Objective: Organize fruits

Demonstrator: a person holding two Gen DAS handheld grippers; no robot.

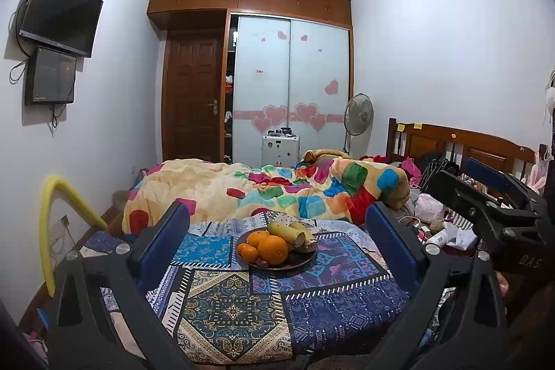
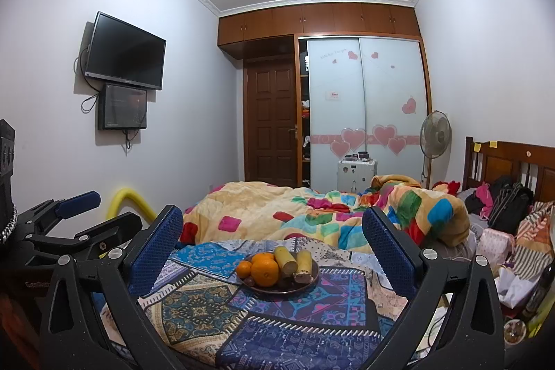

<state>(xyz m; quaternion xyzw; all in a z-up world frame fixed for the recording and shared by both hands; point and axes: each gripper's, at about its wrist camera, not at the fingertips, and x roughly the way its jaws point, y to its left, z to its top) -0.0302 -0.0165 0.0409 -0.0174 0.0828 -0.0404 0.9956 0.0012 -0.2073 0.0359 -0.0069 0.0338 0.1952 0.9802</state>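
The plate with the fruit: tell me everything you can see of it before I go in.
The plate is dark, round and shallow, lying flat on the patterned cloth, ahead of both open grippers; neither touches it. It holds a big orange at the front, smaller oranges to its left, and yellow-green bananas with cut ends behind. Small dark fruits lie at the front rim; their kind is unclear. Its material cannot be told.

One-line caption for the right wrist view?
Open right gripper faces a dark round plate of oranges and bananas on a patterned blue cloth.
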